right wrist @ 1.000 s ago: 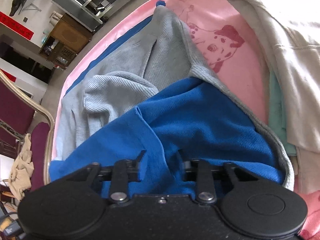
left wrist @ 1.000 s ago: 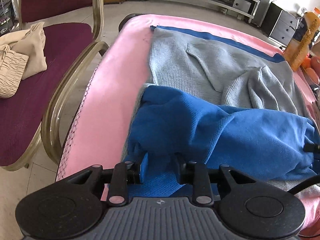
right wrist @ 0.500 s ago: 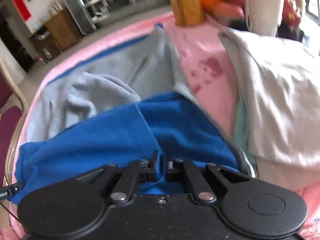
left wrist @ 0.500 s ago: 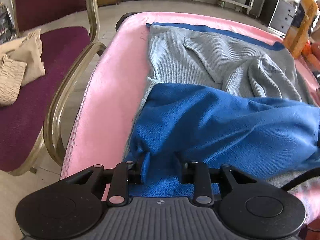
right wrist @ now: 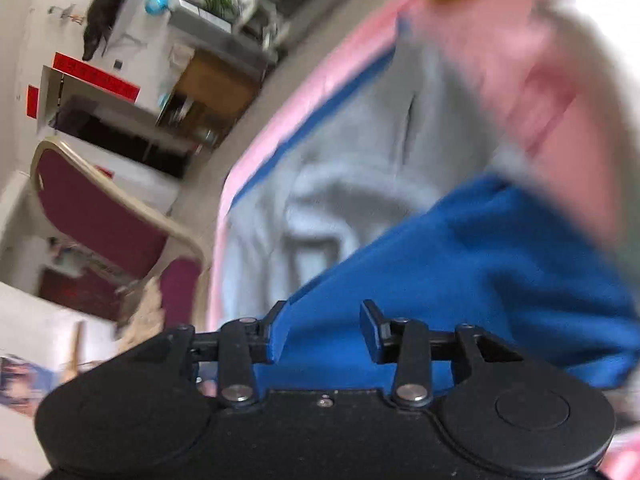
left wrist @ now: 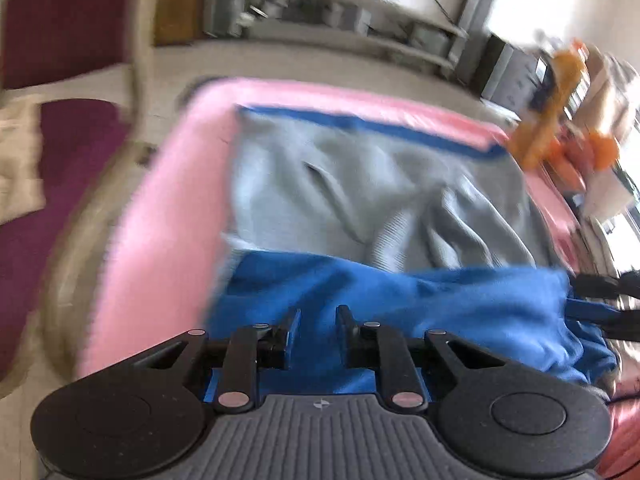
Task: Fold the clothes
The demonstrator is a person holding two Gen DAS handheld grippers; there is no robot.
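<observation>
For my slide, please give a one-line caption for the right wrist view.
Open right gripper over the folded blue-and-grey knitted garment on the pink tablecloth.

Left tongs (left wrist: 318, 322) parted over blue garment (left wrist: 420, 304) — grey sweater (left wrist: 360, 188) beyond.

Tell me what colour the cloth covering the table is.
Pink. The table cover shows best in the left wrist view.
</observation>
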